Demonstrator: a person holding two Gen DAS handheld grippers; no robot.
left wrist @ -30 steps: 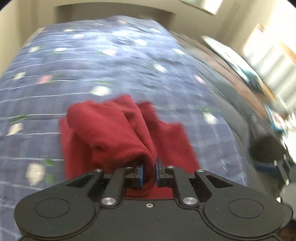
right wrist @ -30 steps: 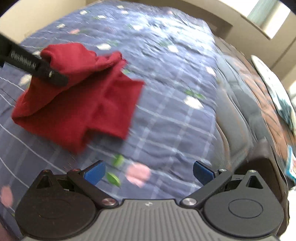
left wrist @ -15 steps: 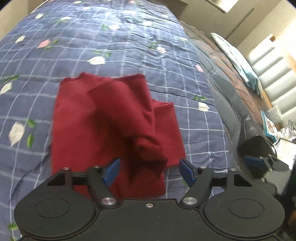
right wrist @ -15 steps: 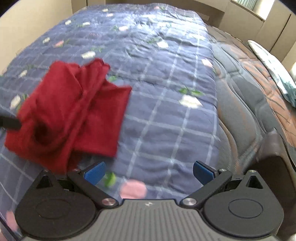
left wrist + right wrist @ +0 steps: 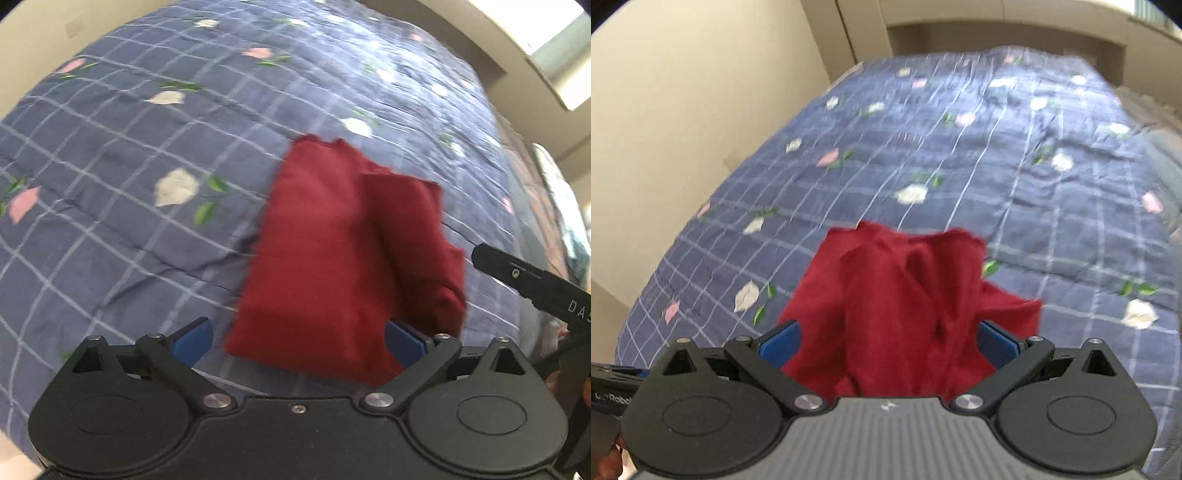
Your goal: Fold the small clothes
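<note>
Both the left gripper and right gripper hover low with jaws spread wide, grasping nothing, over a folded red garment lying on the blue floral bedspread, near its right edge.

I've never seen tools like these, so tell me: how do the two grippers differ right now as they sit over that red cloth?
The left gripper has a black body; the right gripper has a ribbed grey one. Below the left lies a smooth, folded part of the red garment; below the right the cloth is bunched and creased. Both stand open with blue fingertips, gripping nothing, over the blue floral quilt.
</note>
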